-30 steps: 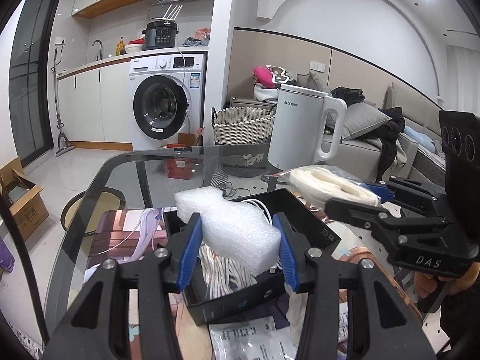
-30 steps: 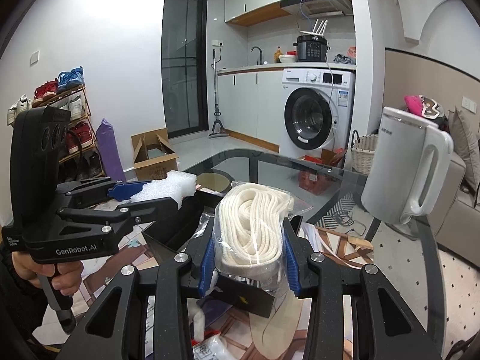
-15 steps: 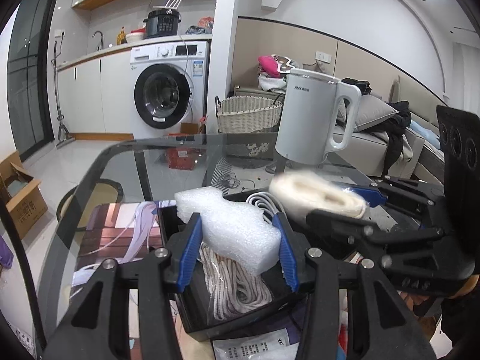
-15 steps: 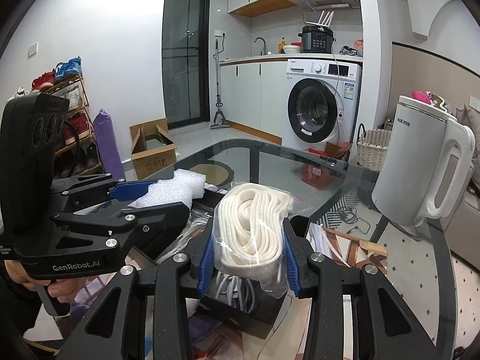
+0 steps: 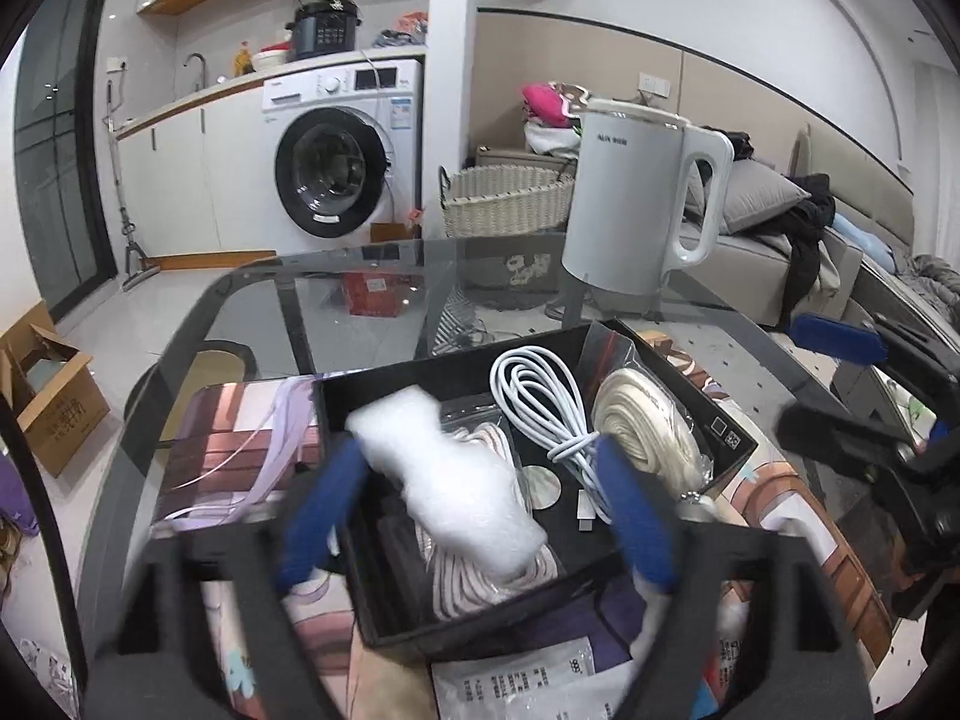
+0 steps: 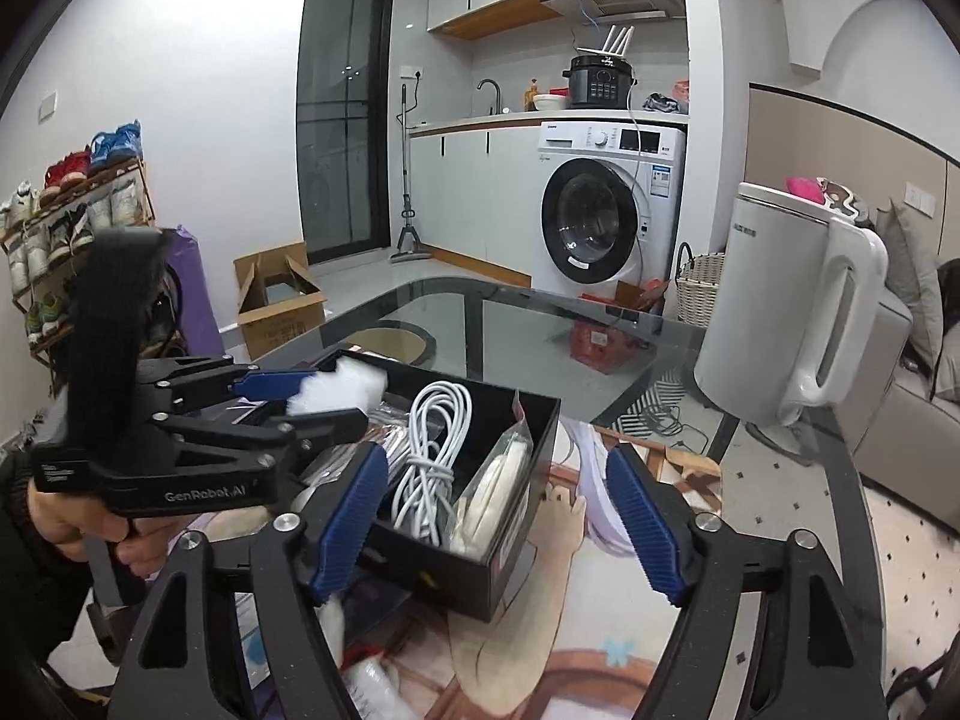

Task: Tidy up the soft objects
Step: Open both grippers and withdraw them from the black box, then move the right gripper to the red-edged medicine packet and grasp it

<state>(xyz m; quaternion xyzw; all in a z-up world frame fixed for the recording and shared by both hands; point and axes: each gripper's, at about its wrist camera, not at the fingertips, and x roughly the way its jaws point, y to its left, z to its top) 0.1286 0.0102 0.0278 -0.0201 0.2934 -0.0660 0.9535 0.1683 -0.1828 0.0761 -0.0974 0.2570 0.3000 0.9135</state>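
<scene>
A black open box (image 5: 729,438) (image 6: 528,498) stands on the glass table. In it lie a coiled white cable (image 5: 537,390) (image 6: 429,450), a bagged cream rope coil (image 5: 645,432) (image 6: 489,504) at its right end, and a bagged striped cord (image 5: 474,576). A white foam piece (image 5: 456,480) (image 6: 339,390) sits over the box's left part, between my left gripper's (image 5: 474,516) open, blurred fingers. My right gripper (image 6: 498,516) is open and empty just in front of the box.
A white electric kettle (image 5: 636,204) (image 6: 798,312) stands on the table beyond the box. A printed mat (image 6: 600,630) lies under the box, with paper packets (image 5: 528,684) near the front edge. A wicker basket (image 5: 504,201) and washing machine stand behind.
The right gripper opened and drew back, leaving the rope coil in the box. The left gripper opened over the box, and the foam piece dropped from its fingers.
</scene>
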